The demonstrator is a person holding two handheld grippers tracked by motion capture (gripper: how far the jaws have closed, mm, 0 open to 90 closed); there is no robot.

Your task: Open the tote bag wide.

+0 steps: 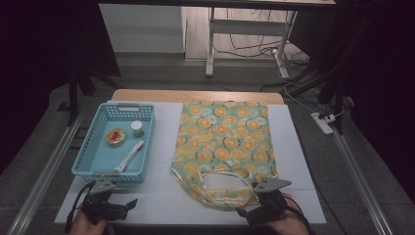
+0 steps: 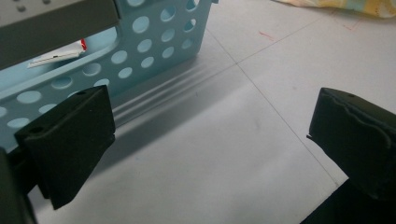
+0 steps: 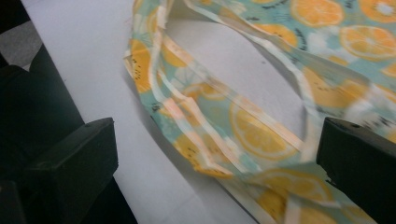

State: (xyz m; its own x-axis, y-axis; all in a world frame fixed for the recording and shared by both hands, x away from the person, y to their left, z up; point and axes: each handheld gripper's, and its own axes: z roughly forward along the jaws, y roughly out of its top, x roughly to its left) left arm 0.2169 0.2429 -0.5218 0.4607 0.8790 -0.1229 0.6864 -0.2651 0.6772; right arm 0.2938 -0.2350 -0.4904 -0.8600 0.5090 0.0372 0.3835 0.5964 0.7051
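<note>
**Both tools wide apart at the near desk edge, bag handles by the right one**

Desk: white sheet over a wooden top, seen from the high view. Two hands enter from the bottom edge, each holding a tool.

Left tool: low at the near left corner, just in front of the light-blue perforated plastic basket. Jaws stand wide apart, nothing between them. In the left gripper view the same tool shows bare white sheet between its jaws, with the basket's holed wall just beyond the left jaw, not touching as far as I can tell.

Right tool: near edge, right of centre, at the handle end of the flat fabric tote bag printed with orange slices on a teal ground. In the right gripper view its jaws are spread wide; the bag's looped cloth handles lie on the sheet between and ahead of them. The right jaw sits over or against the fabric; contact cannot be told. No grip on the cloth.

Bag: lies flat in the desk's middle, mouth and handles toward the person, bottom toward the far edge.

Basket contents: a small round tin with a red-and-yellow lid, a small white jar with a green band, and a slim white tube with a red end lying diagonally. The basket sits well apart from the bag.
</note>
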